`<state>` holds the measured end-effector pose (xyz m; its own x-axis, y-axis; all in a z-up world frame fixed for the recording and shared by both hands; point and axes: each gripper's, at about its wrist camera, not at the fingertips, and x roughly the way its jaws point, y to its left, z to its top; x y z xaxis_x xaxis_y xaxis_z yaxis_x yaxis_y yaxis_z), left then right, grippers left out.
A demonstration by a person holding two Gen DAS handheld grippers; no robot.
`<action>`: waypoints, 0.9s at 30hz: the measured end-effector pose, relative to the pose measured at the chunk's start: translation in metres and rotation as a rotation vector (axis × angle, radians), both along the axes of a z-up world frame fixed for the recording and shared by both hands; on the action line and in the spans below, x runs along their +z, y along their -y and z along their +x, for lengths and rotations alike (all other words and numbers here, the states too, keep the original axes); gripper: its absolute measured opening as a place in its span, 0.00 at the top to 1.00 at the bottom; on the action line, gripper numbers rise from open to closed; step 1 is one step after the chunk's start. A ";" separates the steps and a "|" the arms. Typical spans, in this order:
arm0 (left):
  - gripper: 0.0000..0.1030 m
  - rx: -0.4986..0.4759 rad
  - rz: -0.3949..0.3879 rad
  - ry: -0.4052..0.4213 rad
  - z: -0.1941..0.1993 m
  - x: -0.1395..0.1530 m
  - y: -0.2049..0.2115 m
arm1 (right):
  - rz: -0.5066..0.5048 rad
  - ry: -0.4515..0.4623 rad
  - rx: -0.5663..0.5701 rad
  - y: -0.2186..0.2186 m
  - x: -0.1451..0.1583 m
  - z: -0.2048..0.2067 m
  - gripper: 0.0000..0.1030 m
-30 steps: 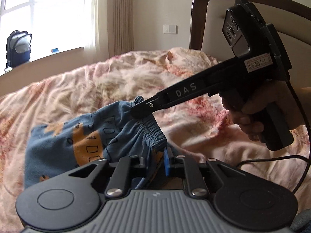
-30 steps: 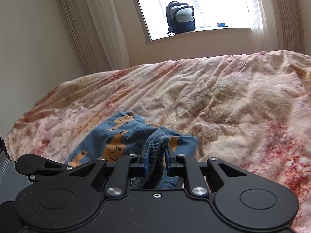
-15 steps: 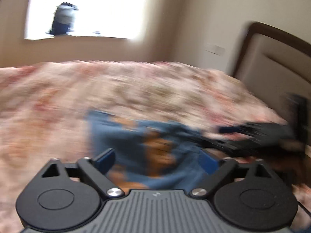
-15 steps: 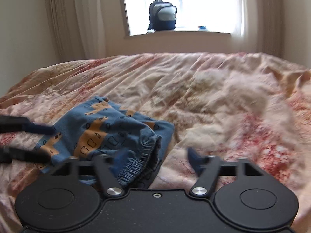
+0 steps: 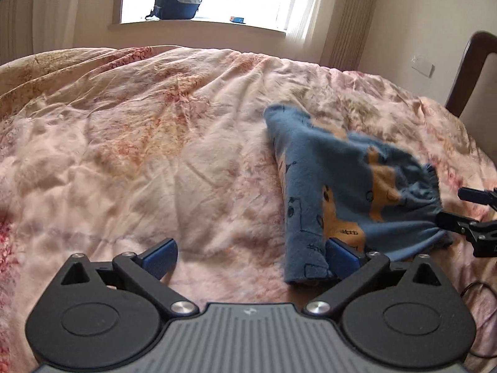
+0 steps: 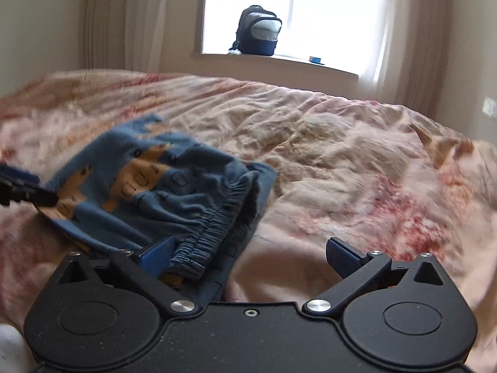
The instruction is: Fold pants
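The blue pants (image 5: 341, 186) with orange print lie bunched on the pink floral bedspread (image 5: 155, 143) of the bed, elastic waistband (image 6: 214, 227) toward the right tool. The left tool (image 5: 250, 256) stands wide open and holds nothing, one finger just beside the pants' edge. The right tool (image 6: 248, 256) is spreading its jaws, the waistband lying loose between them, ungripped.
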<state>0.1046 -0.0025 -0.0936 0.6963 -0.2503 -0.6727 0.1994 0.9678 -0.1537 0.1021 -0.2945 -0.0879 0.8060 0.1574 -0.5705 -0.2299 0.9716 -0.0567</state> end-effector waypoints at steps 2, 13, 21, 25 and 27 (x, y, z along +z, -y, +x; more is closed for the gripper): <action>0.00 0.017 -0.044 0.017 0.003 0.011 0.002 | -0.011 0.048 -0.010 -0.001 0.010 -0.003 0.01; 0.00 0.015 0.063 0.051 0.100 0.005 0.058 | -0.133 0.087 0.053 -0.043 0.016 0.079 0.01; 0.00 0.023 -0.006 -0.008 0.103 0.001 0.043 | -0.060 0.057 -0.004 -0.007 -0.002 0.089 0.01; 0.00 0.019 -0.068 -0.050 0.079 0.012 0.036 | -0.071 0.105 0.028 -0.016 0.015 0.061 0.01; 0.00 0.001 -0.052 -0.056 0.064 0.009 0.033 | -0.064 0.111 0.048 -0.022 0.019 0.047 0.01</action>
<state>0.1683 -0.0356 -0.0848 0.6585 -0.2851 -0.6965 0.1877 0.9584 -0.2149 0.1487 -0.2722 -0.0690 0.8570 0.1635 -0.4887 -0.2652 0.9531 -0.1461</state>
